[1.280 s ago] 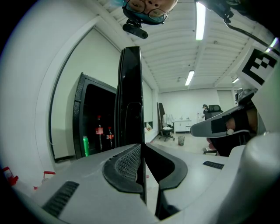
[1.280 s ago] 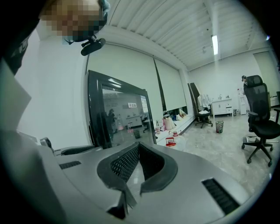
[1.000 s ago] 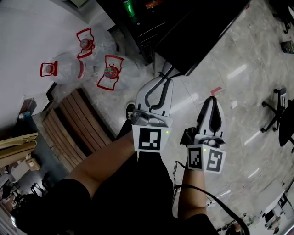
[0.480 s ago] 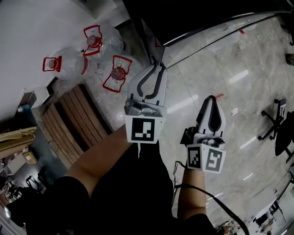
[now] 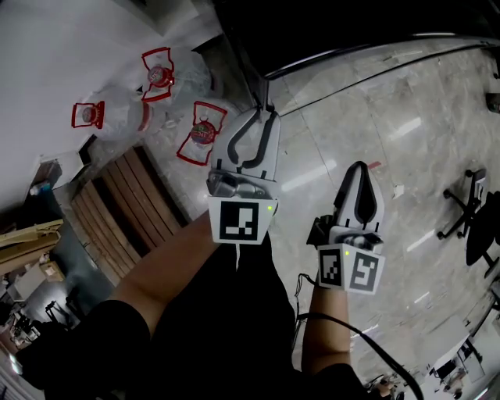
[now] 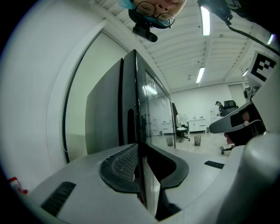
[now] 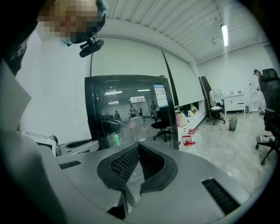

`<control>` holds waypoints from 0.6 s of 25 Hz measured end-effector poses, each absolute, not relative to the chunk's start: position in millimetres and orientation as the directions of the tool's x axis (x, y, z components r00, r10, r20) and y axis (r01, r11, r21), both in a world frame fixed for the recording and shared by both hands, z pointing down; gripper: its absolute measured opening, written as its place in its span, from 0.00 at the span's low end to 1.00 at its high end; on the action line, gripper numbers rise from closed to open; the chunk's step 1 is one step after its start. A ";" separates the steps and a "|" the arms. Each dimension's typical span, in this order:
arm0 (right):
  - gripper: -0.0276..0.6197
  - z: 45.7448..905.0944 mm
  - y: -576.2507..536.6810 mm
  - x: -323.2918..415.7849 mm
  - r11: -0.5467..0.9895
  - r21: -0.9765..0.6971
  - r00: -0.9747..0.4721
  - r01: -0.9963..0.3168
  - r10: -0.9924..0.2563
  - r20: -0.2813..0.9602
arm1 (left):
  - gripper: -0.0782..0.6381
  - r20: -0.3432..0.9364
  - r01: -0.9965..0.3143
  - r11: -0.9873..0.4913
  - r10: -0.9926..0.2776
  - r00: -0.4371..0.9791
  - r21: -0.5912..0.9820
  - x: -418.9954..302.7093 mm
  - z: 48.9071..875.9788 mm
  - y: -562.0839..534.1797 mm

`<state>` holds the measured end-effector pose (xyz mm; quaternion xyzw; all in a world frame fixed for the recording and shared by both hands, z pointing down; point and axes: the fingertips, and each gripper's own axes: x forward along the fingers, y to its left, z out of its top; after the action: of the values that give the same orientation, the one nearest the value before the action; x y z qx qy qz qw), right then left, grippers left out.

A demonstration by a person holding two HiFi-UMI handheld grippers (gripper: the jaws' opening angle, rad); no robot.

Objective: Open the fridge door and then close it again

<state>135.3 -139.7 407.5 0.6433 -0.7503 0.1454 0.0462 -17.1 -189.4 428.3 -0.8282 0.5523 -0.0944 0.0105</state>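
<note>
Black glass fridge door (image 6: 151,109), edge clamped in left claw (image 6: 141,151).

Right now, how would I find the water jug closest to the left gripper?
Find the black fridge at the top of the head view. Left of it, three clear jugs with red handles sit on the floor by a wooden pallet. Yours is the jug beside the left gripper; the other two sit nearer the white wall.

Three clear water jugs (image 5: 201,133) with red caps and handles sat close together on the pale stone floor (image 5: 406,125), just beside a slatted wooden pallet (image 5: 129,203). A black office chair (image 5: 467,205) stood well apart at the right. A small bin (image 7: 233,123) stood farther off.
</note>
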 end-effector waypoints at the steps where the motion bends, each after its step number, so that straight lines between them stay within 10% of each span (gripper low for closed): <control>1: 0.07 405.9 -141.4 134.9 0.127 -0.156 -0.164 -0.979 -0.953 0.254 | 0.19 0.141 -0.912 -0.392 -0.916 0.375 -0.120 -17.0 428.1 -189.9; 15: 0.07 291.3 -103.2 77.2 0.224 -0.094 -0.237 -0.970 -0.956 0.174 | 0.12 0.116 -0.847 -0.502 -0.865 0.489 -0.172 -37.9 324.7 -124.8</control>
<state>77.2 -103.2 291.3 0.6164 -0.7812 0.0913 0.0394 -37.9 -124.8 324.7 -0.8616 0.4968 -0.0937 0.0457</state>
